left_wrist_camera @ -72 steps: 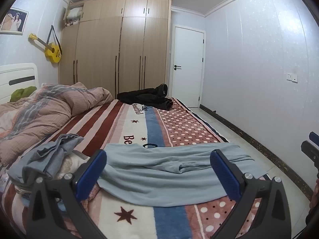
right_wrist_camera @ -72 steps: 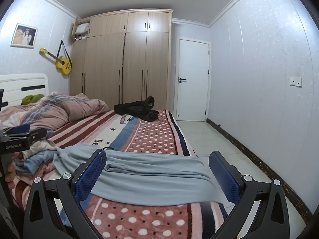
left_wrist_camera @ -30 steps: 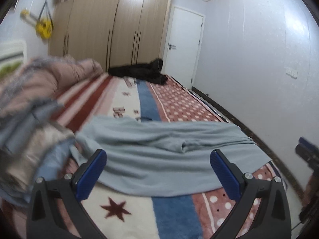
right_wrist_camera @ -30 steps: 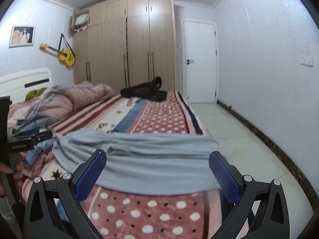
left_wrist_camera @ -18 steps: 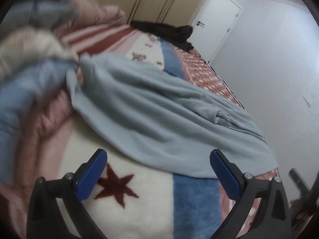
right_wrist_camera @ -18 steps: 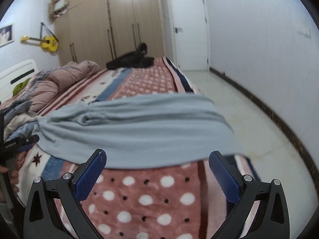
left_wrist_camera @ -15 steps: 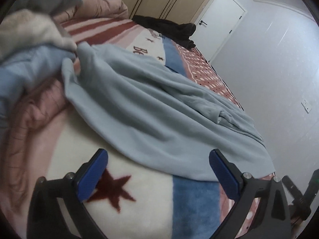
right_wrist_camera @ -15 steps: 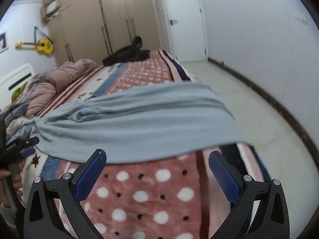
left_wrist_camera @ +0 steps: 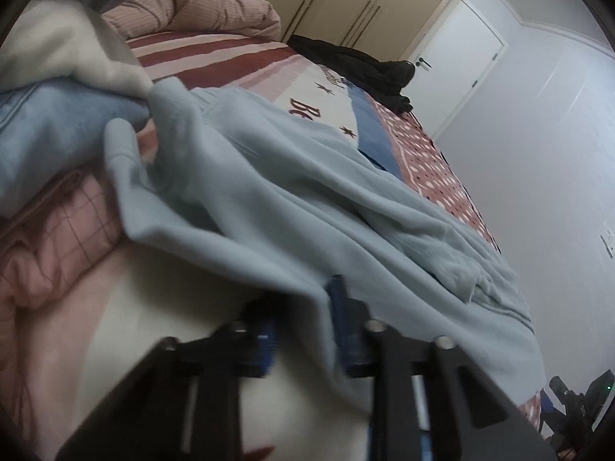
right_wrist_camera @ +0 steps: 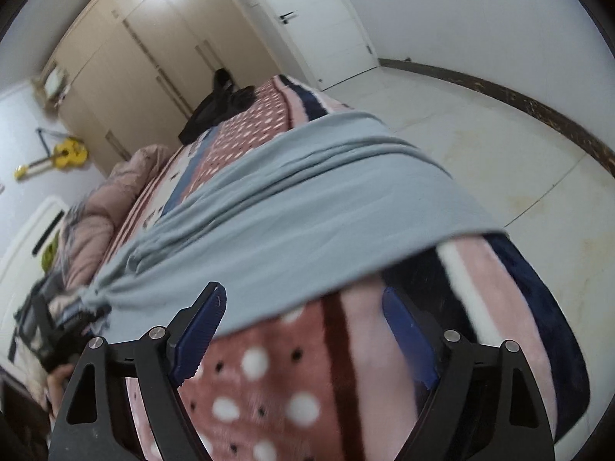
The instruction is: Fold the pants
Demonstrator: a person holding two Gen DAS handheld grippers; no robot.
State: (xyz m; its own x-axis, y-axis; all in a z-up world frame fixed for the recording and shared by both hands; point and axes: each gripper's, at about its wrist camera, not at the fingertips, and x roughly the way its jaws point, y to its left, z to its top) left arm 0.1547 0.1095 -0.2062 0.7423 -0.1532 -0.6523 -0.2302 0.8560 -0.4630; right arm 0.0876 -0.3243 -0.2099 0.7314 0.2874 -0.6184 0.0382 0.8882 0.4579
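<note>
Light blue pants (left_wrist_camera: 307,192) lie spread across the striped and dotted blanket (left_wrist_camera: 127,345). My left gripper (left_wrist_camera: 303,301) is low over the blanket, its jaws closing to a narrow gap with the pants' near edge pinched between the blue pads. From the right wrist view the pants (right_wrist_camera: 307,211) bunch up at the far left, where the left gripper (right_wrist_camera: 54,326) holds them. My right gripper (right_wrist_camera: 303,292) is tilted at the other end of the pants by the bed's side. Its jaws are wide and closing, with the pants' edge at the fingertips (right_wrist_camera: 215,296) and not pressed.
A pile of clothes (left_wrist_camera: 57,126) and a pink quilt (left_wrist_camera: 200,7) lie left of the pants. A black garment (left_wrist_camera: 357,65) sits at the far end of the bed. Tiled floor (right_wrist_camera: 480,134) lies beyond the bed's edge, with wardrobes (right_wrist_camera: 146,57) and a door (right_wrist_camera: 319,19) behind.
Both grippers dropped towards the bed and rolled. The left jaws came together on the pants' near edge. The right jaws narrowed a little near the other end.
</note>
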